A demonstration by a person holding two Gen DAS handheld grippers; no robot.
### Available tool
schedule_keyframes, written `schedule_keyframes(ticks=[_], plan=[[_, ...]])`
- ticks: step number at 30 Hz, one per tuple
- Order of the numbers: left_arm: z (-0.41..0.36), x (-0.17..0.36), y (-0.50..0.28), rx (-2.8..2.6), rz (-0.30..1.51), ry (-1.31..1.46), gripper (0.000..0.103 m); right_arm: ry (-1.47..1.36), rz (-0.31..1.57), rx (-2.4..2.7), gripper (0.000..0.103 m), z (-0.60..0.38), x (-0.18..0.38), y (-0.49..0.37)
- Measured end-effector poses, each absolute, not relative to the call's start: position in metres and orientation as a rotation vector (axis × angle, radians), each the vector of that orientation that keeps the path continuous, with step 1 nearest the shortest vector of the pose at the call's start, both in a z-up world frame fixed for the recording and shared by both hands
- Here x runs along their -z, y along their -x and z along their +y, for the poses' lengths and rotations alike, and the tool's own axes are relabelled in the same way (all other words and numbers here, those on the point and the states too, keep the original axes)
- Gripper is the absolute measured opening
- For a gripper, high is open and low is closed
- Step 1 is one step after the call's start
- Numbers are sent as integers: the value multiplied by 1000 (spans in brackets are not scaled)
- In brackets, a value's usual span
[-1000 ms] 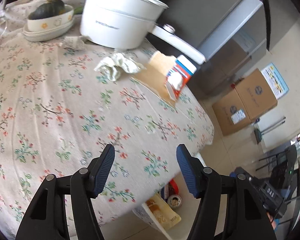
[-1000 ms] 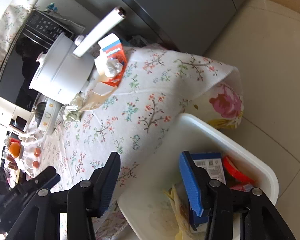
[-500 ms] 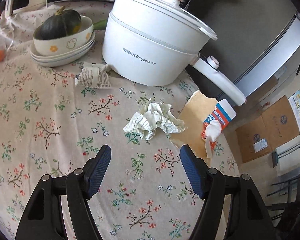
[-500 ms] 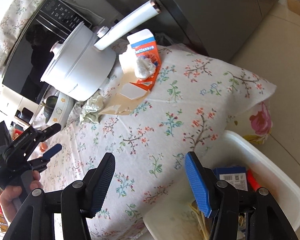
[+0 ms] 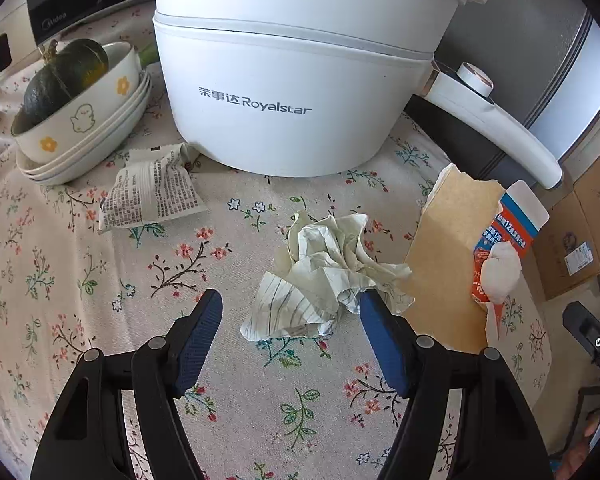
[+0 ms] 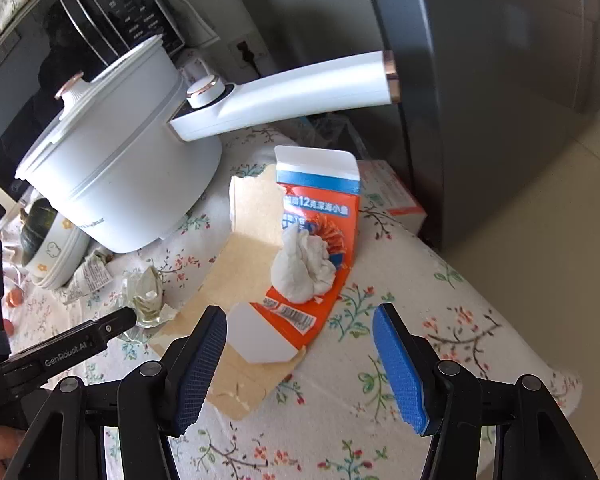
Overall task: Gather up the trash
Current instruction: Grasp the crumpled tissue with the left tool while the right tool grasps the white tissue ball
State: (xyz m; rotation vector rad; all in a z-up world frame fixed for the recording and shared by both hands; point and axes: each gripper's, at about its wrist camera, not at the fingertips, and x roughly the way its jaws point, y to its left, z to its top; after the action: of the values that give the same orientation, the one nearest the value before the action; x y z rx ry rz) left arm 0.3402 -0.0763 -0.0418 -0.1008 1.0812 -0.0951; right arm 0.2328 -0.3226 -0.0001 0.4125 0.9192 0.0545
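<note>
A crumpled pale paper wad (image 5: 324, 272) lies on the floral tablecloth, just beyond and between the fingertips of my open left gripper (image 5: 290, 314); it also shows in the right wrist view (image 6: 148, 300). A flattened orange and blue carton (image 6: 316, 236) lies on brown cardboard (image 6: 244, 280) with a white tissue ball (image 6: 302, 268) on top. My right gripper (image 6: 300, 336) is open and empty, its tips at the carton's near end. A printed wrapper (image 5: 152, 192) lies by the pot. The carton (image 5: 504, 236) and tissue (image 5: 498, 272) also show in the left wrist view.
A large white Royalstar pot (image 5: 296, 80) with a long handle (image 6: 296, 92) stands behind the trash. Stacked bowls holding a green squash (image 5: 64, 80) sit at the left. A microwave (image 6: 40, 60) and a dark fridge (image 6: 500, 60) stand behind. The table edge (image 6: 540, 360) drops off at the right.
Both grippers have moved forward over the table. The left has closed in on the paper wad; the right has left the white bin and come up to the carton. Both stayed open.
</note>
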Motion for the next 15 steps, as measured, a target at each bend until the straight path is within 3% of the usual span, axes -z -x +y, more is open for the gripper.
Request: schedule_keyframes(ticks=[1,3,6,12,15], plan=[[-75,41,-340,99,1075,108,60,-404,921,-57,66,-320,2,-240],[-74,44,-343,108,1103,117,21,-393,932,-54,66,-315,7,-255],[-71,44,-341,108,1109,112,15,-392,953,-40,66,-310,17,-274],[-53,30,-334,140,1083,167,13,-368,998,-17,66,-301,41,-294],[-44,19,-327,153,1067,203,12,-362,1001,-6,61,-300,46,-298]])
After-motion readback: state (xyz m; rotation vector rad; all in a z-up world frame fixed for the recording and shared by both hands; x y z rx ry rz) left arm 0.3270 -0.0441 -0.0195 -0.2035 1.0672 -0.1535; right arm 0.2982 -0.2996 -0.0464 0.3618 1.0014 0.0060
